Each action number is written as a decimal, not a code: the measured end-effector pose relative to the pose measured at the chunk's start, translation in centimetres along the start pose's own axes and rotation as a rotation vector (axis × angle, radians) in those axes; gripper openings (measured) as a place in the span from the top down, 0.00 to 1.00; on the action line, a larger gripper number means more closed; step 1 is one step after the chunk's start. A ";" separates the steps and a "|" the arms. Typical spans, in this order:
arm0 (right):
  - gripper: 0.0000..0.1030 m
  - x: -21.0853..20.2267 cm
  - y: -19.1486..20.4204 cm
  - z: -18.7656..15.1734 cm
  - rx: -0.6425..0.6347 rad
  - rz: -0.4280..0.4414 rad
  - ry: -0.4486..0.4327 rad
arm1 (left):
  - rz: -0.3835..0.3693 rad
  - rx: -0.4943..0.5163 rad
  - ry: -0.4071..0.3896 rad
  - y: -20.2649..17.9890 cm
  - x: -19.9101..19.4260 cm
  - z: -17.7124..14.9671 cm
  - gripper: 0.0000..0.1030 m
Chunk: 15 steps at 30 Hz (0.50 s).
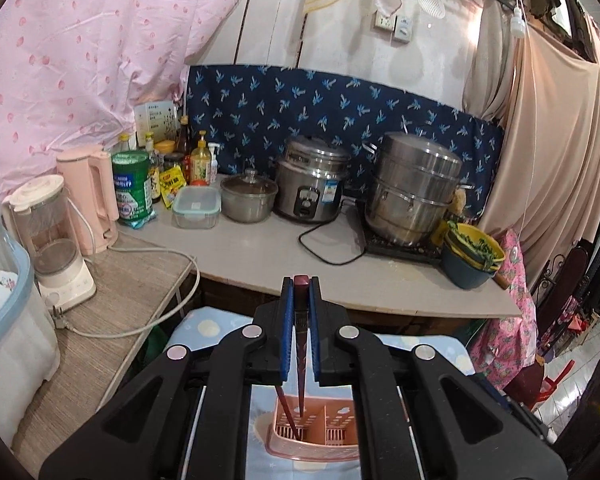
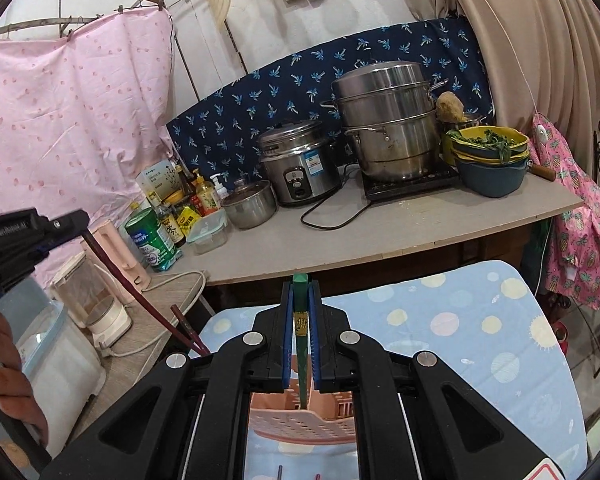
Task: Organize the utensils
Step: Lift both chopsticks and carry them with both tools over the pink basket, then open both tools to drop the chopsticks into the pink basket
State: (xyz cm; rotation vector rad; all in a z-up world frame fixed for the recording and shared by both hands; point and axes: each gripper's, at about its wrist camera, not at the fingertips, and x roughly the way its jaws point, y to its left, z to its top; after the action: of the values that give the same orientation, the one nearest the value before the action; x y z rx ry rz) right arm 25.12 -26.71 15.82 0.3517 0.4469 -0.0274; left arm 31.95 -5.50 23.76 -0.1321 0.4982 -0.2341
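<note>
My left gripper (image 1: 301, 285) is shut on a dark red chopstick (image 1: 301, 360), thick end up. The chopstick's tip hangs over the left compartment of a pink slotted utensil holder (image 1: 332, 446). A second dark red chopstick (image 1: 287, 414) leans in that compartment. My right gripper (image 2: 300, 286) is shut on a green chopstick (image 2: 302, 344), whose tip points down over the same pink utensil holder (image 2: 300, 422). The right wrist view also shows the left gripper (image 2: 46, 236) at the left with its dark red chopstick (image 2: 116, 276) slanting down, and the leaning chopstick (image 2: 185, 328).
The holder stands on a pale blue spotted cloth (image 2: 460, 340). Behind it runs a counter (image 1: 260, 256) with a rice cooker (image 1: 312, 184), a steamer pot (image 1: 412, 188), stacked bowls (image 1: 474, 256), bottles, a kettle (image 1: 90, 196) and a blender (image 1: 54, 240). A hand (image 2: 0, 364) shows at the left.
</note>
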 end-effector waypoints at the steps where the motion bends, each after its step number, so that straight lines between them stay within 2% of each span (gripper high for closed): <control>1: 0.93 0.0 -0.1 0.0 0.000 -0.001 0.001 | 0.000 -0.003 0.014 0.2 0.4 -0.5 0.93; 4: 0.93 0.0 -0.2 -0.1 0.003 -0.001 0.011 | -0.007 -0.020 0.058 0.8 1.3 -1.8 0.93; 9: 0.85 -1.1 -0.4 -0.1 0.007 -0.010 -0.008 | -0.009 -0.027 0.071 1.4 1.2 -3.2 0.92; 10: 0.82 -1.4 -0.4 0.0 0.007 -0.010 -0.014 | -0.006 -0.028 0.076 1.5 1.1 -3.3 0.89; 12: 0.80 -2.2 -0.4 0.0 0.008 -0.007 -0.024 | -0.005 -0.031 0.080 1.6 0.8 -3.7 0.78; 13: 0.78 -2.6 -0.4 -0.1 0.006 -0.007 -0.028 | 0.001 -0.031 0.078 1.7 0.6 -3.9 0.69; 15: 0.78 -3.5 -0.3 -0.3 -0.002 -0.012 -0.037 | 0.009 -0.027 0.069 1.7 -0.1 -4.2 0.63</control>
State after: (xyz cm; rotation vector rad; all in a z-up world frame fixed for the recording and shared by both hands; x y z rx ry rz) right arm 21.79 -27.07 17.02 0.3457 0.4124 -0.0451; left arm 30.11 -4.10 19.80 -0.1482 0.5708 -0.2244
